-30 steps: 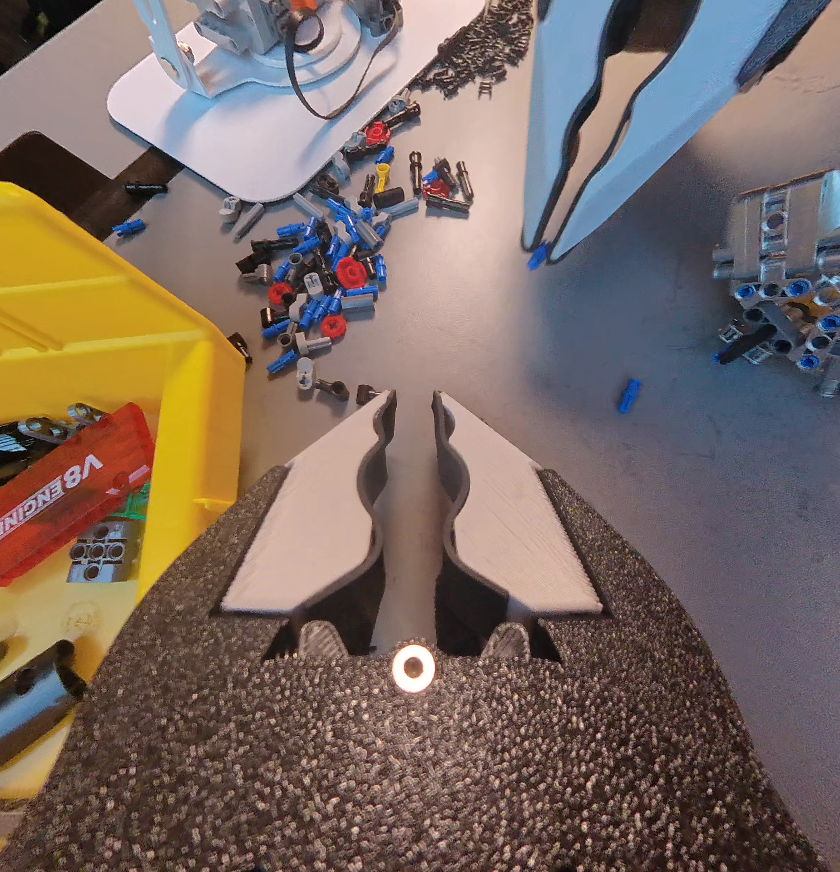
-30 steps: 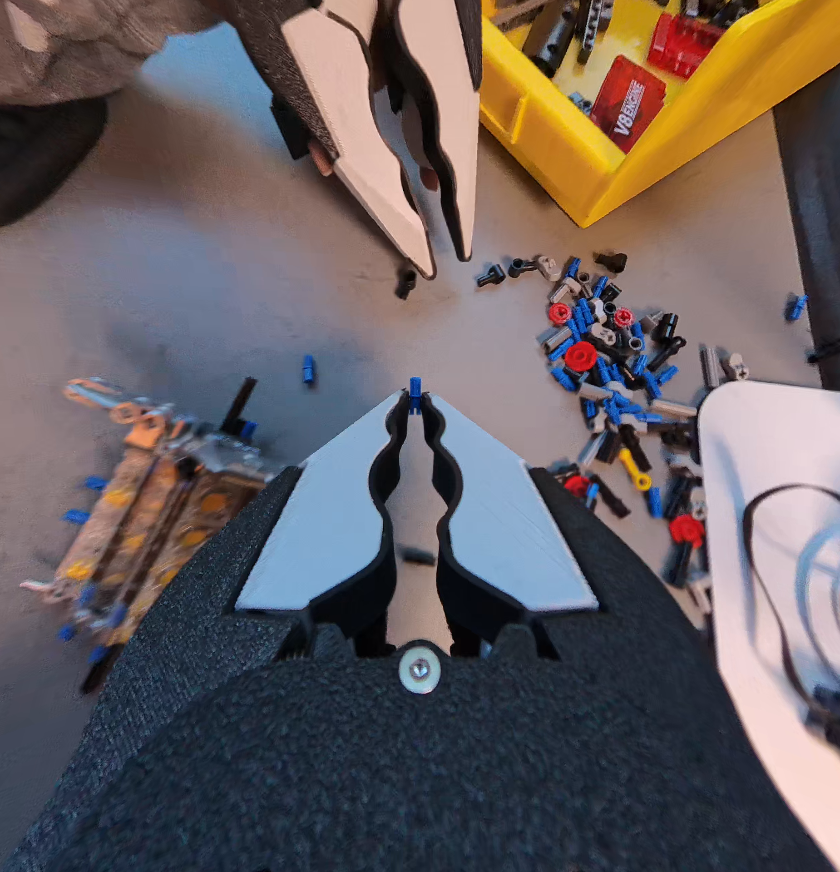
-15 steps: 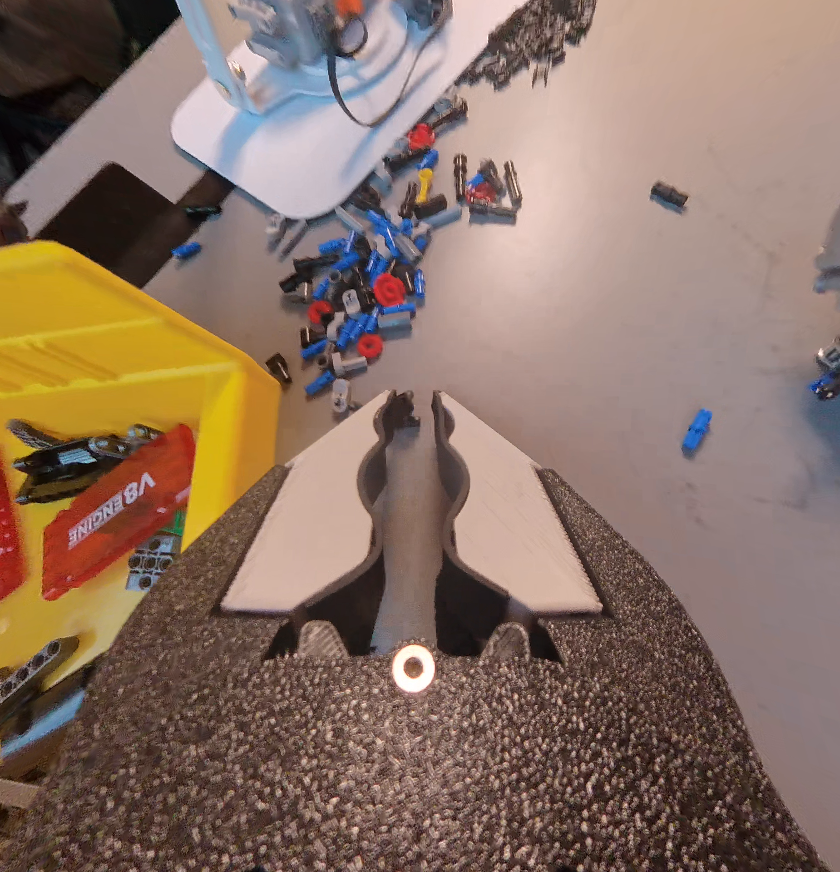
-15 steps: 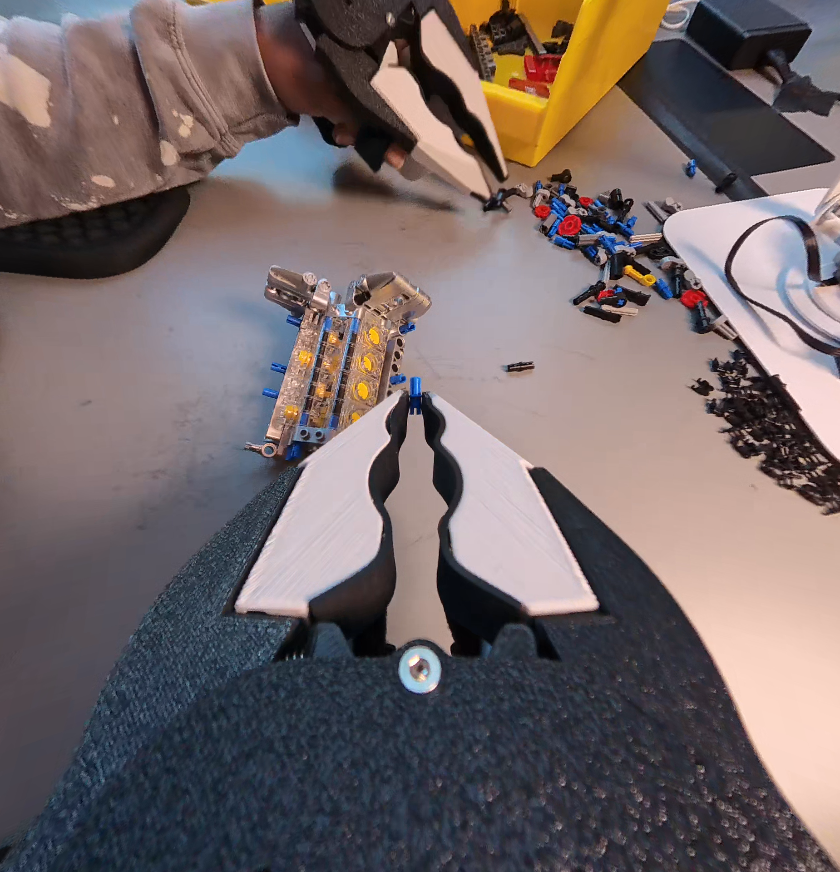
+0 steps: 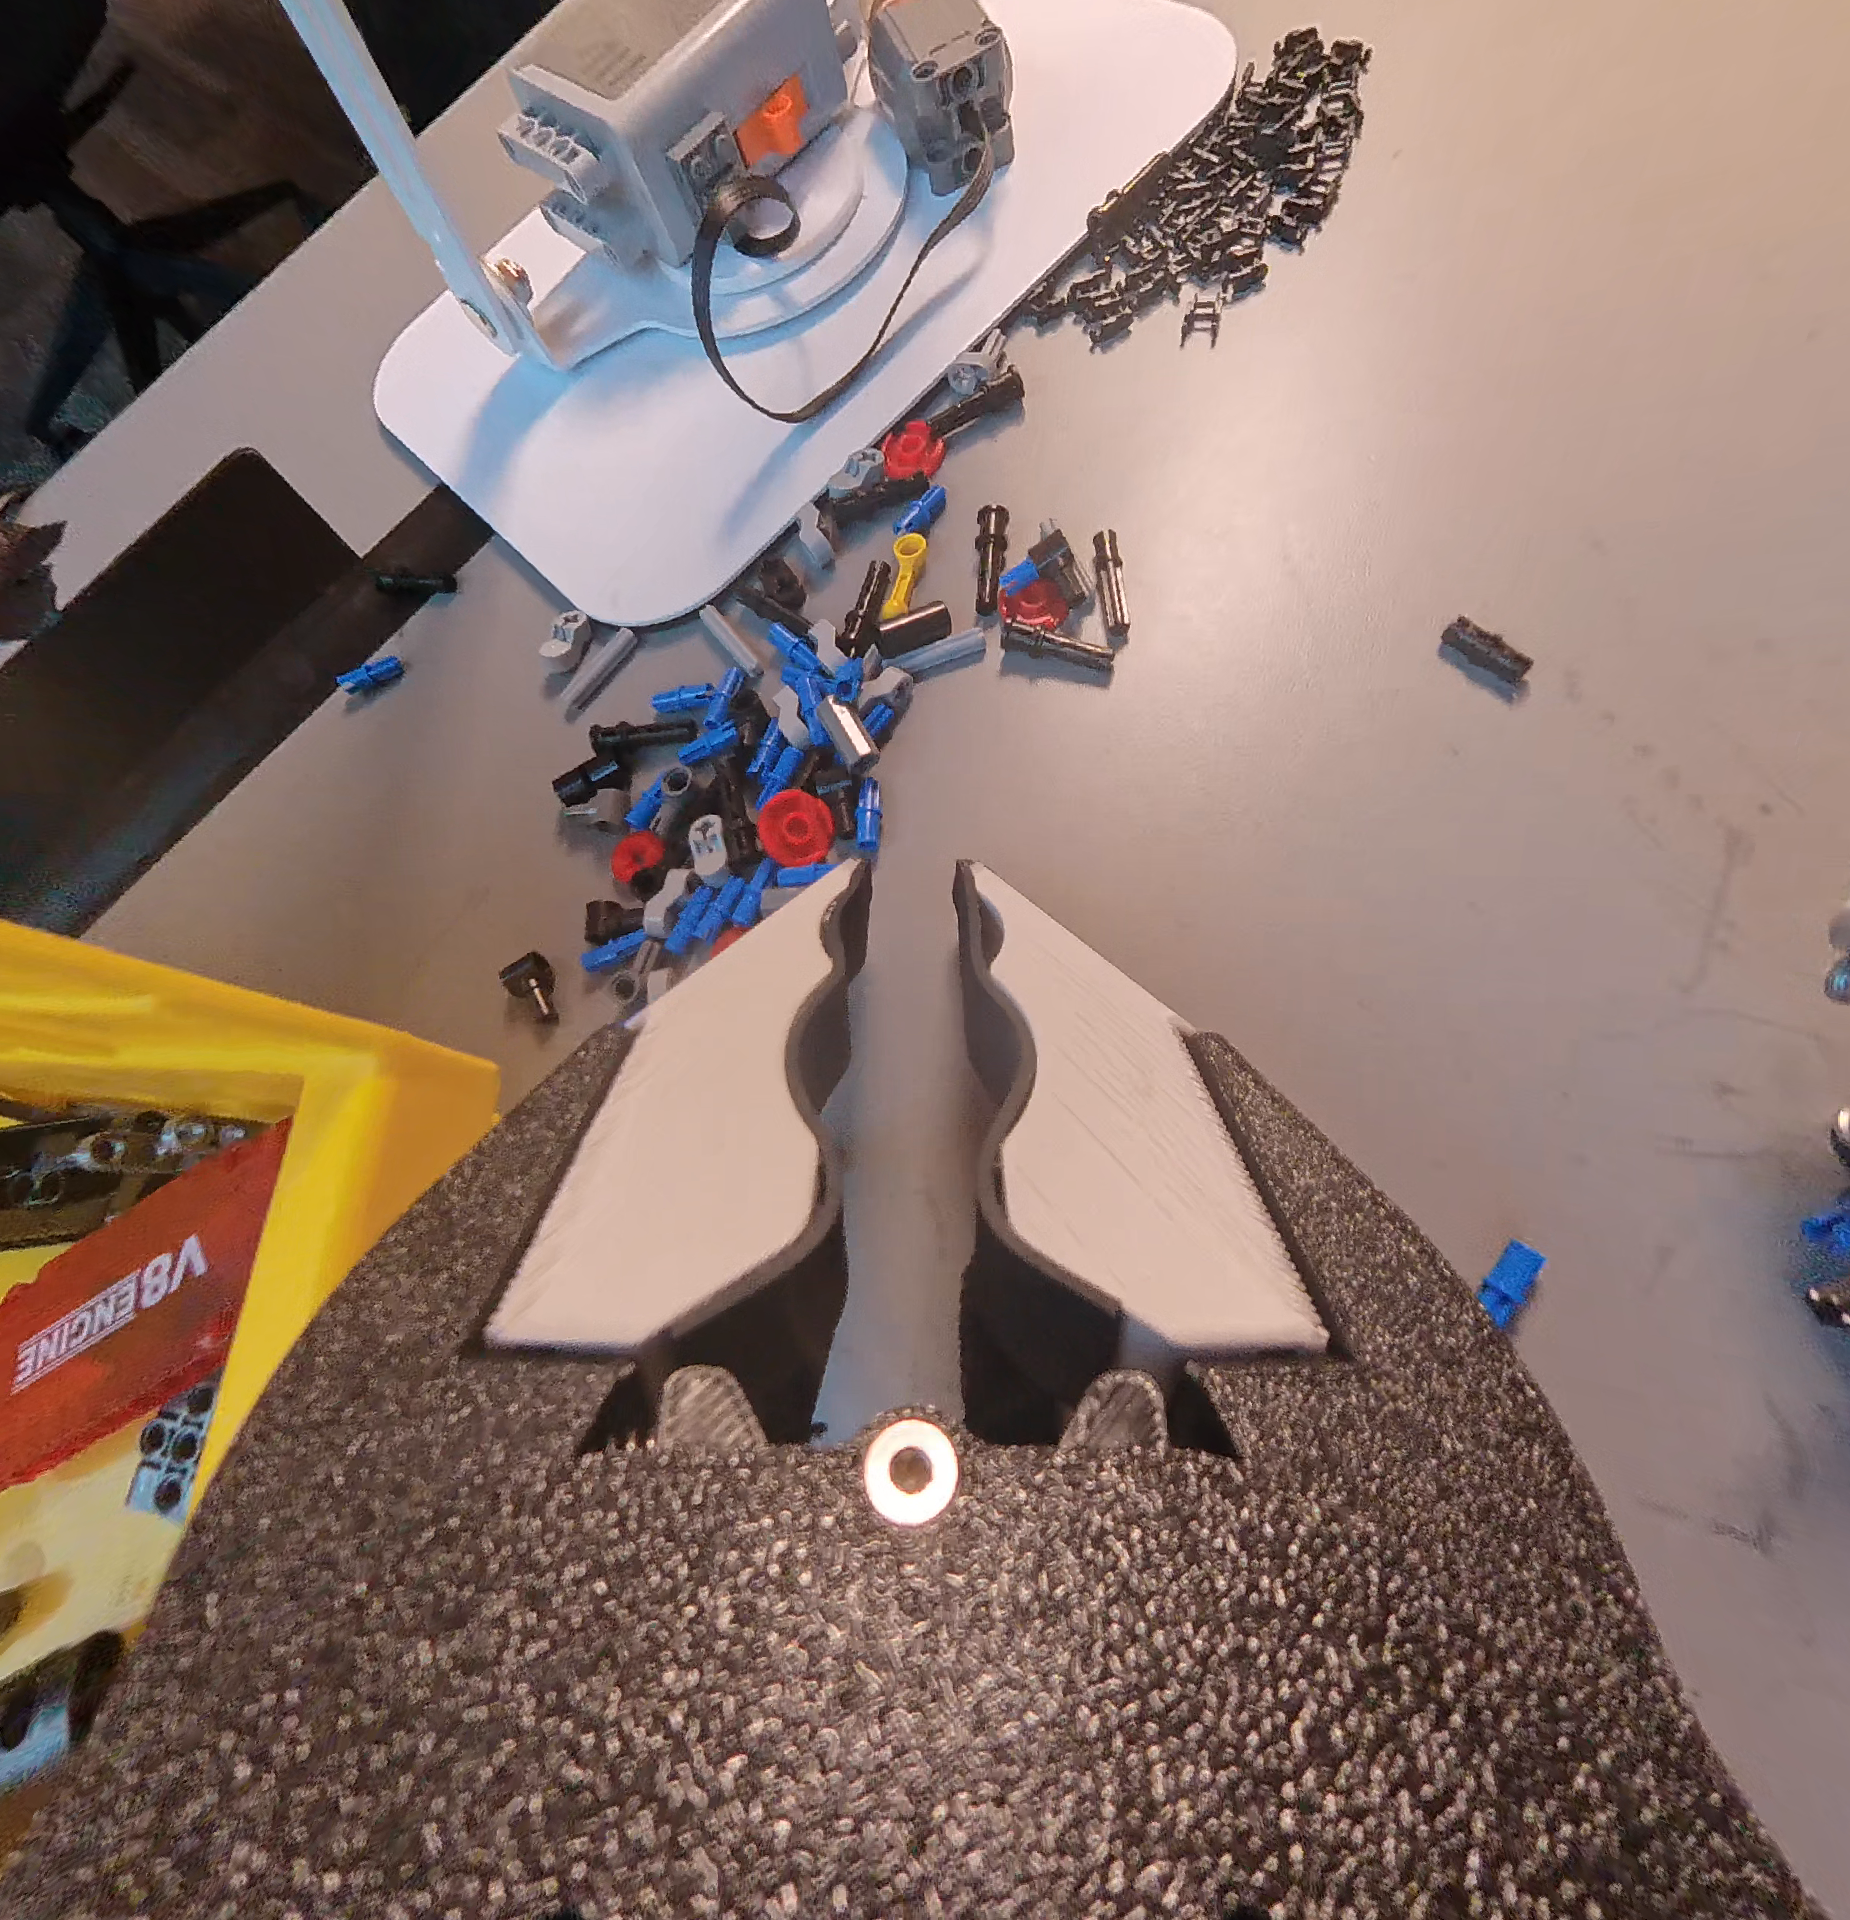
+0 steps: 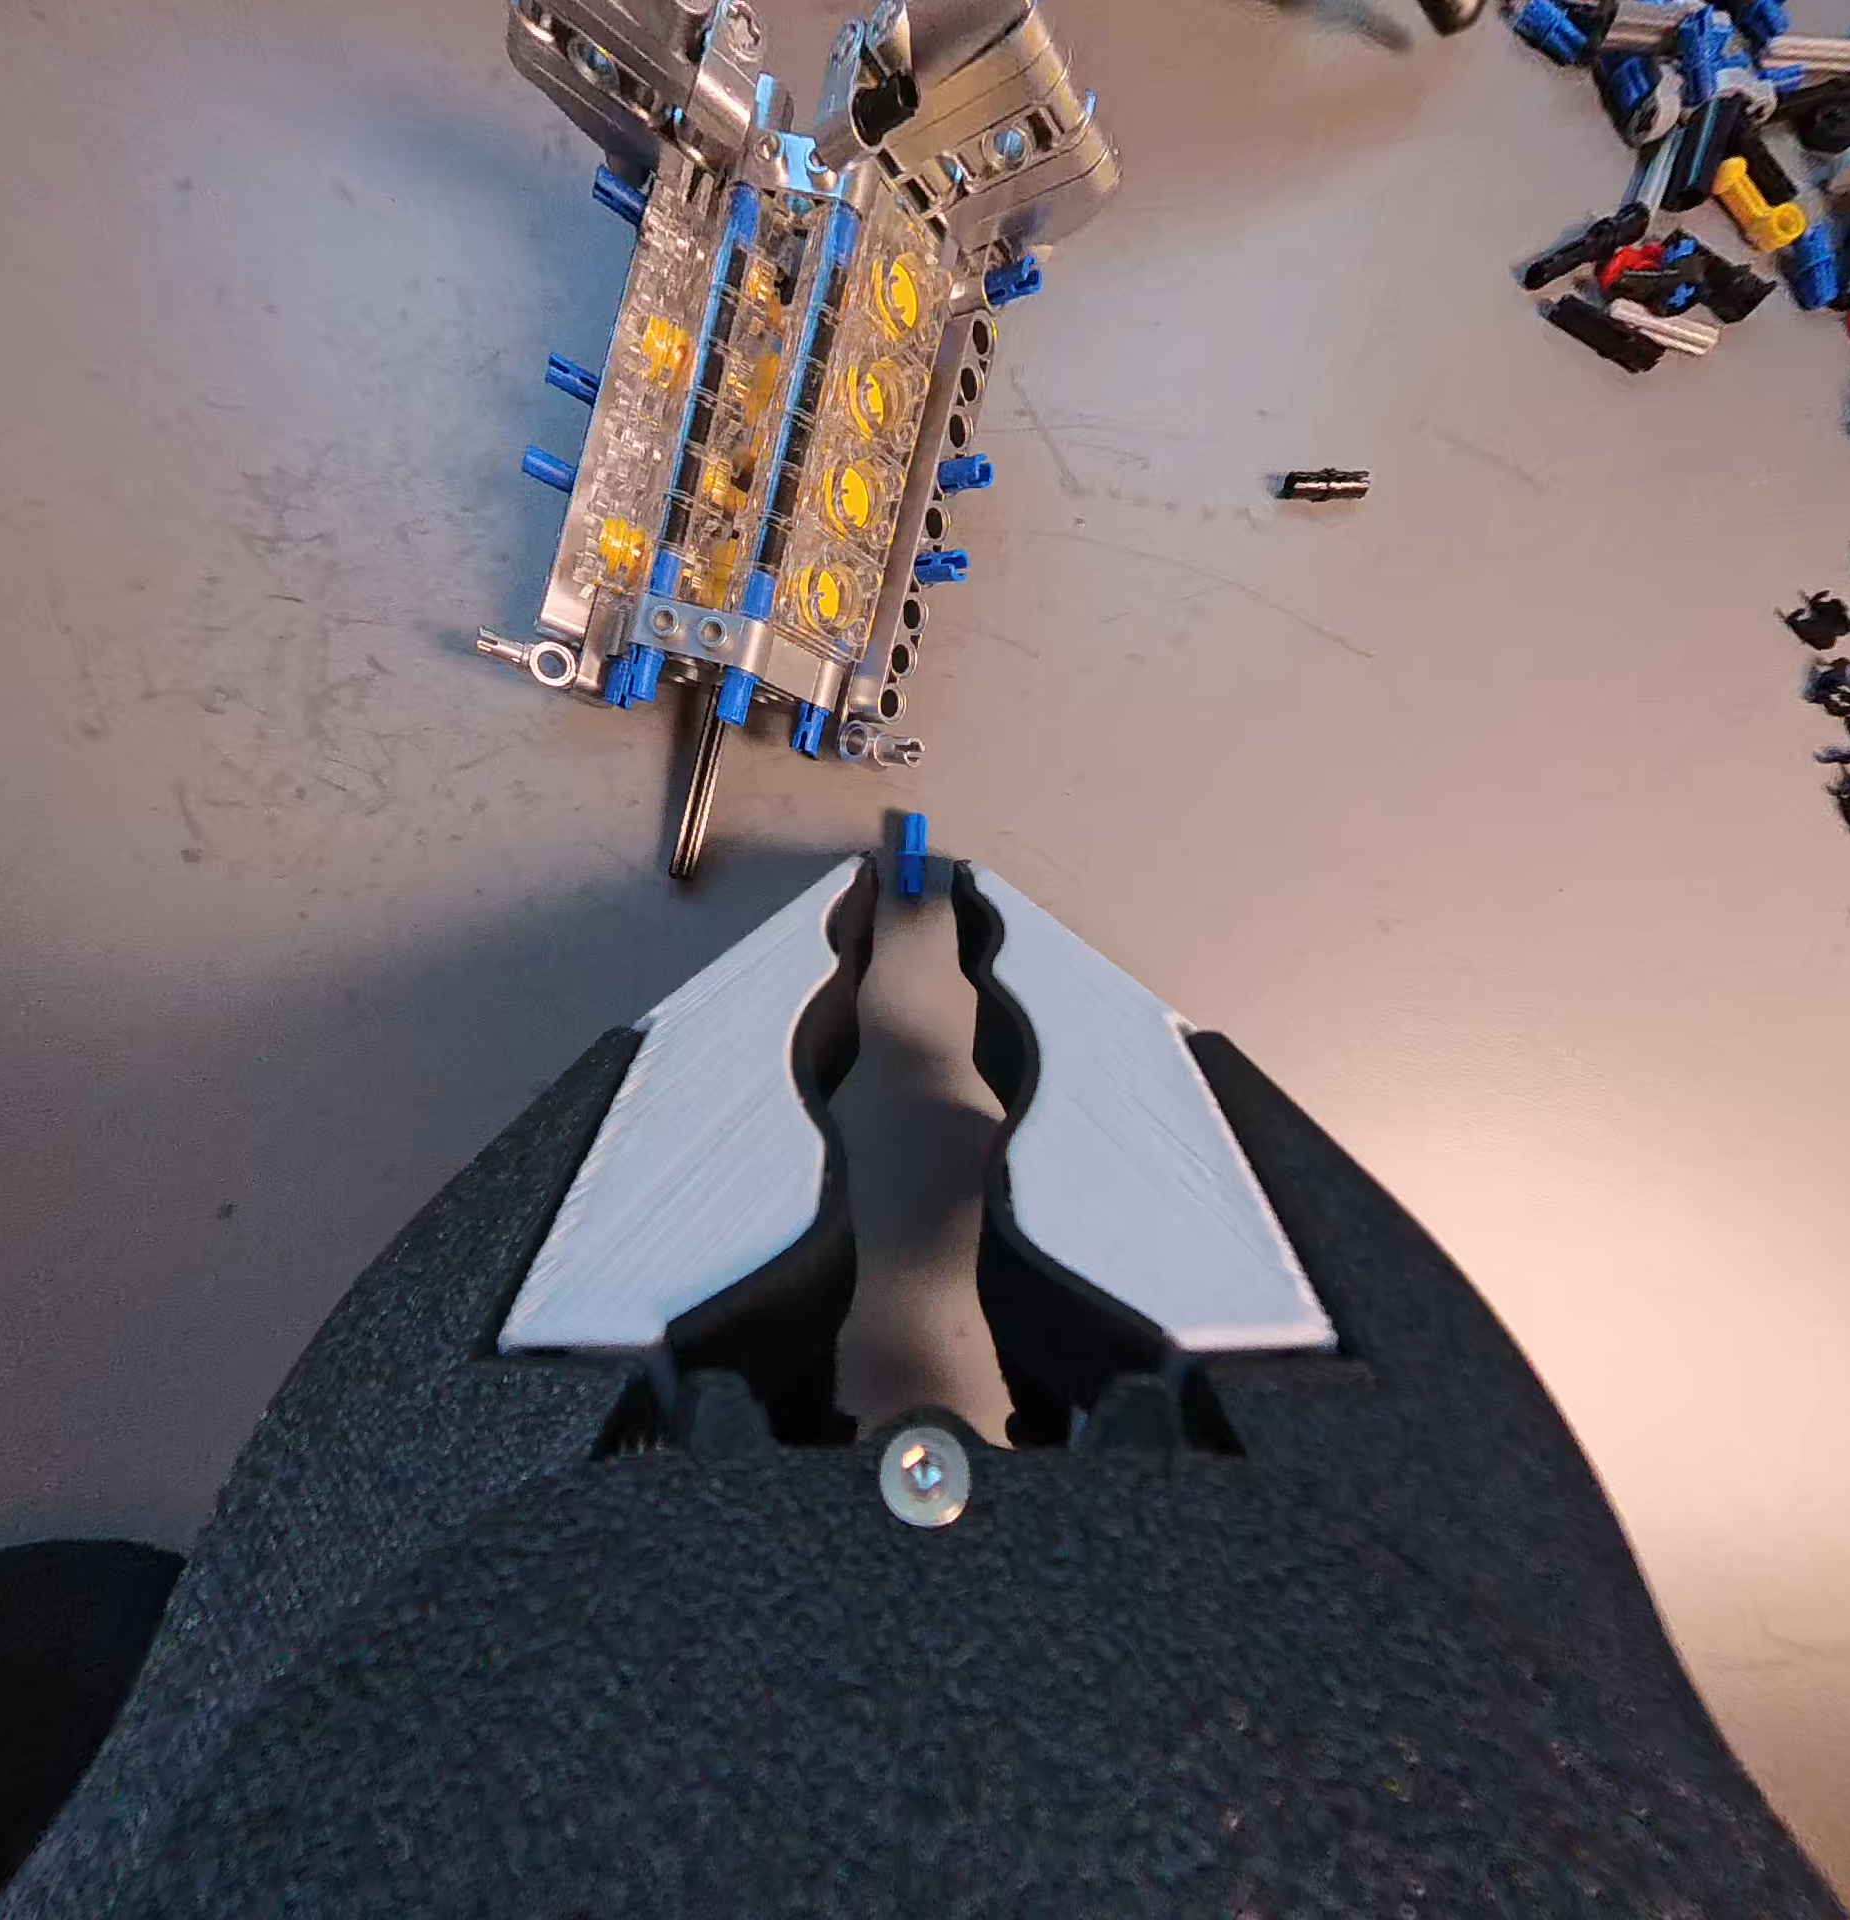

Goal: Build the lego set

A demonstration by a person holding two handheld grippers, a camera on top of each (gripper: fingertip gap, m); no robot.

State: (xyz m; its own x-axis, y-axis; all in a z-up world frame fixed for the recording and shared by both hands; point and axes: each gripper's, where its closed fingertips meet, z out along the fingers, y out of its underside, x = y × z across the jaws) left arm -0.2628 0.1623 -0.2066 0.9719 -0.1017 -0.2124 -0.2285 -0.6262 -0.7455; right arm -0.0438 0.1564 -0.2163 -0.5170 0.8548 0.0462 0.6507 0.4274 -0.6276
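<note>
Leftward, yellow bin (image 5: 225, 1049) with red panel (image 5: 100, 1340) inside

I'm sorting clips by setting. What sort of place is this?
Probably a hobby or workshop desk for building with toy construction bricks: a grey tabletop strewn with small pins and connectors, a yellow parts bin, and a part-built engine model ahead of the right claw.

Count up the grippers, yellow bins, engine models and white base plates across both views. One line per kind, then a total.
grippers: 2 (left gripper, right gripper)
yellow bin: 1
engine model: 1
white base plate: 1
Total: 5
</note>
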